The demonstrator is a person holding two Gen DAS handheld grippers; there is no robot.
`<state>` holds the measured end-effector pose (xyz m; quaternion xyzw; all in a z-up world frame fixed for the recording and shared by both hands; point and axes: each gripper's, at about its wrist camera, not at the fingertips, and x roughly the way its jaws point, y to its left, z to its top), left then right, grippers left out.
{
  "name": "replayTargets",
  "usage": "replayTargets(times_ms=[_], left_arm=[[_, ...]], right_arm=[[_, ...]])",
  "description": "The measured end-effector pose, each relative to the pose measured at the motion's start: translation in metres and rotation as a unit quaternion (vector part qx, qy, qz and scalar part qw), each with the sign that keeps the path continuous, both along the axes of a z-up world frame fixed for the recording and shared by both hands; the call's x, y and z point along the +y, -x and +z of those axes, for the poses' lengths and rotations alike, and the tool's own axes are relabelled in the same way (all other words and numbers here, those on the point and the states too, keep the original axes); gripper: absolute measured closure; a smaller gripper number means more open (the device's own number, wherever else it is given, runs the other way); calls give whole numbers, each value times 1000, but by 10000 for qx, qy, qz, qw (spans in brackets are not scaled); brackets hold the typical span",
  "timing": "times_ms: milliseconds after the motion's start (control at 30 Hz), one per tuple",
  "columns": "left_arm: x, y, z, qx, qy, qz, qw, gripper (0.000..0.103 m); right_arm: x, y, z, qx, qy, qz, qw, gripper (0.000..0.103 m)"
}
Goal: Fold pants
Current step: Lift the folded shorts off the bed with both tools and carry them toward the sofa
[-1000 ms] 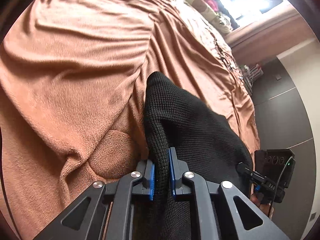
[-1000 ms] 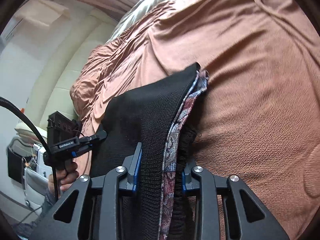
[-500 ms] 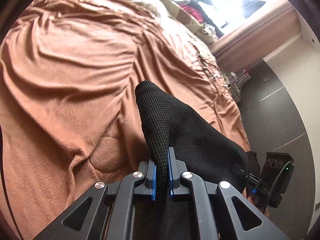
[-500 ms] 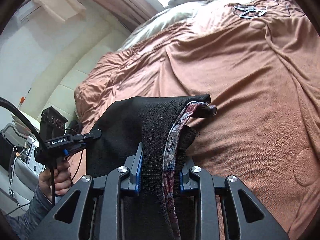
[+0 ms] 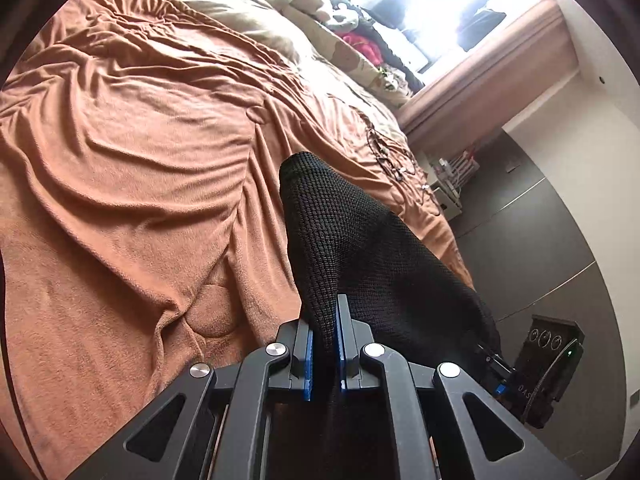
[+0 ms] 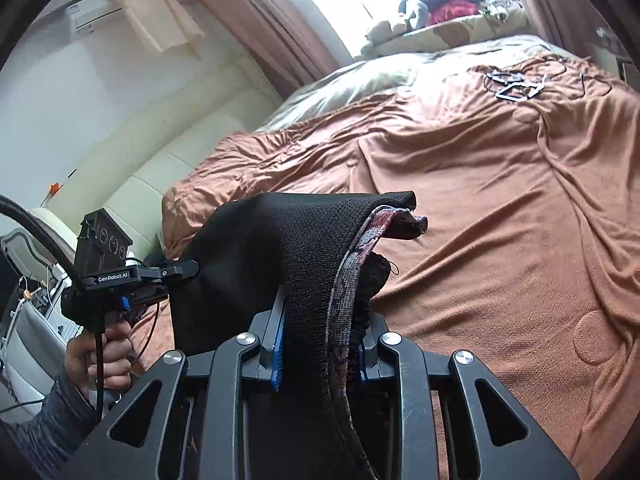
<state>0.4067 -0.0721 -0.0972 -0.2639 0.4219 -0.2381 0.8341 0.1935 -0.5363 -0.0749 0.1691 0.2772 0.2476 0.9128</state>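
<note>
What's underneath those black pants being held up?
Under the black pants lies the rumpled orange bedspread. The stretch directly beneath them is hidden by the fabric and both grippers, left and right.

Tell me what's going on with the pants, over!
Left tongs shut on pants. Right tongs shut on pants too. Pants held above the blanket. Nothing in the way nearby; hangers far off.

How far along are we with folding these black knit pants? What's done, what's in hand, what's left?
Done: both corners are picked up. In hand: the left gripper and right gripper each clamp an edge of the black knit pants, holding them above the rust-orange bedspread. Left: no finished fold shows; they still need laying down and folding.
</note>
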Motion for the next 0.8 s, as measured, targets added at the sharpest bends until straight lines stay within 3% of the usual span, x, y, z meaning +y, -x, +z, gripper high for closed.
replayTargets(times_ms=[267,800], left_arm=[[8,13,23,-287,114,-31,9995,94],[57,65,104,-1114,49,283,9934,94]], right_arm=[[10,30,17,-342,136,-64,9993,80],[51,68,54,-1115,211,129,9935,80]])
